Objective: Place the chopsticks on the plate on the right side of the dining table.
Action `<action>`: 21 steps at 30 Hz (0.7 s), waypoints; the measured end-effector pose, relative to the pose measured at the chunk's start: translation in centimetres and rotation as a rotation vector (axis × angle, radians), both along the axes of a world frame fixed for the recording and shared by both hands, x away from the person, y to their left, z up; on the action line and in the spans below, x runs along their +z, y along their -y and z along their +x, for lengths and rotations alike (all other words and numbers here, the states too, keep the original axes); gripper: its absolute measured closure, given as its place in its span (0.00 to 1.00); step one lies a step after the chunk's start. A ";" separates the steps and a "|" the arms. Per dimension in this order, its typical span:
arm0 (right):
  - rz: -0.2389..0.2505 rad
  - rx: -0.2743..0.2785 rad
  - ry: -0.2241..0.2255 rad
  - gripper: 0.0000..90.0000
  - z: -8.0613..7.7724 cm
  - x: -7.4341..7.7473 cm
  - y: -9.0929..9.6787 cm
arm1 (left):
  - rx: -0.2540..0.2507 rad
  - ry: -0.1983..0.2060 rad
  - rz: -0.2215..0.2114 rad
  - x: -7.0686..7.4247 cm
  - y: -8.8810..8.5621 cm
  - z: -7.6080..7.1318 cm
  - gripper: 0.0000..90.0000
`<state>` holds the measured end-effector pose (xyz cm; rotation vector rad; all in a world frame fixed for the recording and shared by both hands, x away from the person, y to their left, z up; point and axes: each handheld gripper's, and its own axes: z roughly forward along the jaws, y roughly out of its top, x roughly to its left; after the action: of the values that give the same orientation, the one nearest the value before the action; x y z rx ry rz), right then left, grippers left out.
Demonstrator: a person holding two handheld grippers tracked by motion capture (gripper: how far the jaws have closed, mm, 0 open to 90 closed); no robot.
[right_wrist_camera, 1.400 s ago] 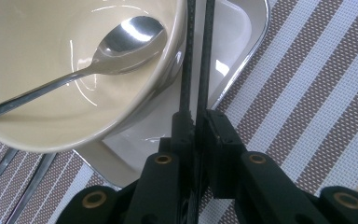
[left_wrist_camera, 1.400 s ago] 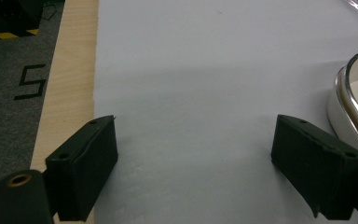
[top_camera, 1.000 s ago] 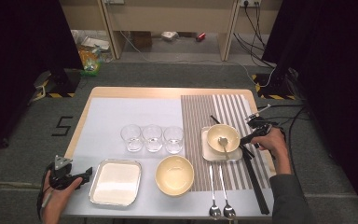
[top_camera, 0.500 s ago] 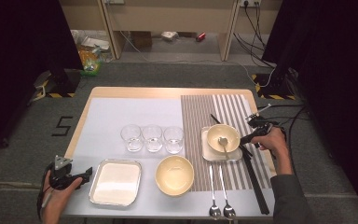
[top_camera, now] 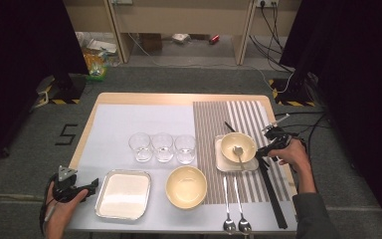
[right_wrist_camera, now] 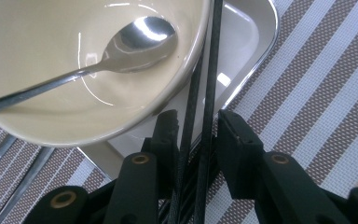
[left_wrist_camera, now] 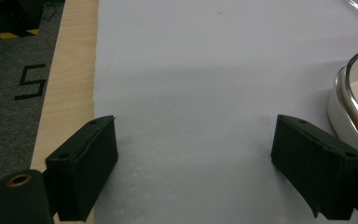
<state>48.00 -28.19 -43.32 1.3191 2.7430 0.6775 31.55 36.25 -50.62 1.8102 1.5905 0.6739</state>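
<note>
The right gripper (top_camera: 270,148) is held by a hand (top_camera: 293,153) near the right edge of the bench (top_camera: 179,99), just beside the small square tray (top_camera: 223,164). In the right gripper view its jaws are seen closed in on a pair of black chopsticks (right_wrist_camera: 200,93), which run up between them and pass over the rim of the cream bowl (right_wrist_camera: 42,126). In the high view the chopsticks (top_camera: 271,191) are seen to extend along the striped mat (top_camera: 248,114) toward the near right corner of the bench.

The cream bowl (top_camera: 238,145) is set on the small square tray, and a spoon (top_camera: 238,155) is laid in it with its handle over the near rim. In the right gripper view the spoon (right_wrist_camera: 135,39) is shown with its head resting on the bowl's floor.

The left gripper (top_camera: 82,189) is held at the near left corner of the bench, just beside a rectangular metal tray (top_camera: 124,194). In the left gripper view its jaws are seen spread wide with nothing between them, above the pale blue mat (left_wrist_camera: 205,84); the metal tray's rim (left_wrist_camera: 349,107) is seen at the right.

Three clear glasses (top_camera: 162,147) are lined up in a row at the middle of the bench. A larger cream bowl (top_camera: 186,186) stands nearer the front edge, and two more spoons (top_camera: 235,219) are laid side by side on the striped mat at the front edge.
</note>
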 end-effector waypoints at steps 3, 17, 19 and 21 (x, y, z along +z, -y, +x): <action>-0.017 0.014 -0.002 0.80 0.1 -0.4 -0.2 | -0.001 -0.001 0.000 0.0 0.0 0.0 0.15; -0.024 0.059 0.007 0.86 0.0 -0.6 0.0 | 0.000 0.000 0.001 0.0 0.0 0.0 0.15; -0.029 0.058 0.000 0.86 0.0 -0.6 -0.1 | 0.000 0.001 0.001 0.0 0.0 0.0 0.15; -0.036 0.078 0.007 0.86 0.1 -0.6 -0.2 | -0.001 -0.001 0.001 0.0 0.0 0.0 0.15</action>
<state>48.07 -27.98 -43.91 1.2066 2.7996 0.6325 31.54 36.25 -50.61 1.8120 1.5905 0.6740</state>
